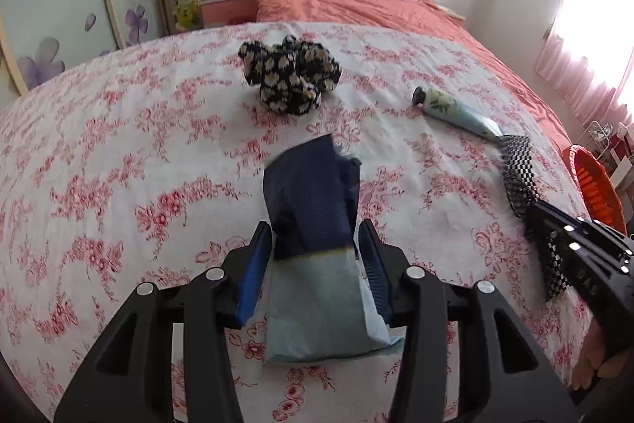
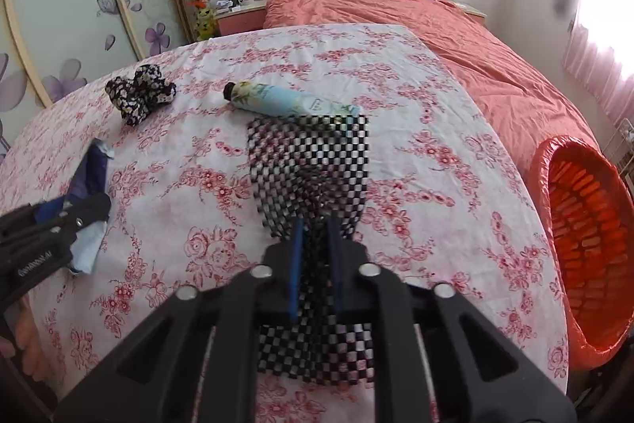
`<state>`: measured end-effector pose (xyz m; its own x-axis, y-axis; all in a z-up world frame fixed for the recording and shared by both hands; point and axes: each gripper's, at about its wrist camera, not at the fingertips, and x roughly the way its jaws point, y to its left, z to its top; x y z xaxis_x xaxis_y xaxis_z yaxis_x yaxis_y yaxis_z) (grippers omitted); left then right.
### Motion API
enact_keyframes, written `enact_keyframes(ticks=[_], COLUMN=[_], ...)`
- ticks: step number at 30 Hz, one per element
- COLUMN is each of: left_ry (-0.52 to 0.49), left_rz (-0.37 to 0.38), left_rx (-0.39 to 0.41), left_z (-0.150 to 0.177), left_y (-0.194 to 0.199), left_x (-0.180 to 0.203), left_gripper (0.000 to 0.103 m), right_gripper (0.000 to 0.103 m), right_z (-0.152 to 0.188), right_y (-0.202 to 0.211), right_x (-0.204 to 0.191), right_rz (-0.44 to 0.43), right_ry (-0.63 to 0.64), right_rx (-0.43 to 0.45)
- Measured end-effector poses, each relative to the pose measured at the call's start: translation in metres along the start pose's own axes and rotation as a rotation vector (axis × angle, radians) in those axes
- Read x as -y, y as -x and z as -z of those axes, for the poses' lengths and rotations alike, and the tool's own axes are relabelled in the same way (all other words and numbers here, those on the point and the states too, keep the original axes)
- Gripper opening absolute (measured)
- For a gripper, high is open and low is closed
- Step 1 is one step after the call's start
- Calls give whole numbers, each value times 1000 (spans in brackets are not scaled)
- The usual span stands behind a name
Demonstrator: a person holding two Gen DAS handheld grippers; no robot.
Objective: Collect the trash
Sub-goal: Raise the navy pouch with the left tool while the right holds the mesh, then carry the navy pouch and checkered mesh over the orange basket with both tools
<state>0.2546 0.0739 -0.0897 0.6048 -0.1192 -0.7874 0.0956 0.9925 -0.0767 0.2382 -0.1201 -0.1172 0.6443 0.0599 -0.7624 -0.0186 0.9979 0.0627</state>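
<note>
- The left gripper [image 1: 315, 264] has its blue-padded jaws closed partway on a crumpled dark-blue and pale-blue plastic wrapper [image 1: 313, 224], lifted just above the pink-flowered white cloth [image 1: 119, 165].
- The right gripper [image 2: 317, 260] is pinched nearly shut on a black-and-white checkered wrapper [image 2: 313, 161] (its far end blurred).
- Beyond lie a pale-blue floral tube with a black cap [image 2: 285, 102] and a black daisy-print scrunchie [image 1: 289, 76].
- An orange-lined slatted basket [image 2: 586, 224] stands at the right edge.
</note>
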Motion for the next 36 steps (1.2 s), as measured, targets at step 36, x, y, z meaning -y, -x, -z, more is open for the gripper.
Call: enact_keyframes(ticks=[36], left_ry=[21], left_rz=[0], left_rx=[33], left_z=[10], left_y=[6], left_x=[-4], left_gripper=[38], right_gripper=[11], right_z=[0], right_y=[-3], right_x=[12], right_rz=[-31], right_ry=[-65], right_rx=[7])
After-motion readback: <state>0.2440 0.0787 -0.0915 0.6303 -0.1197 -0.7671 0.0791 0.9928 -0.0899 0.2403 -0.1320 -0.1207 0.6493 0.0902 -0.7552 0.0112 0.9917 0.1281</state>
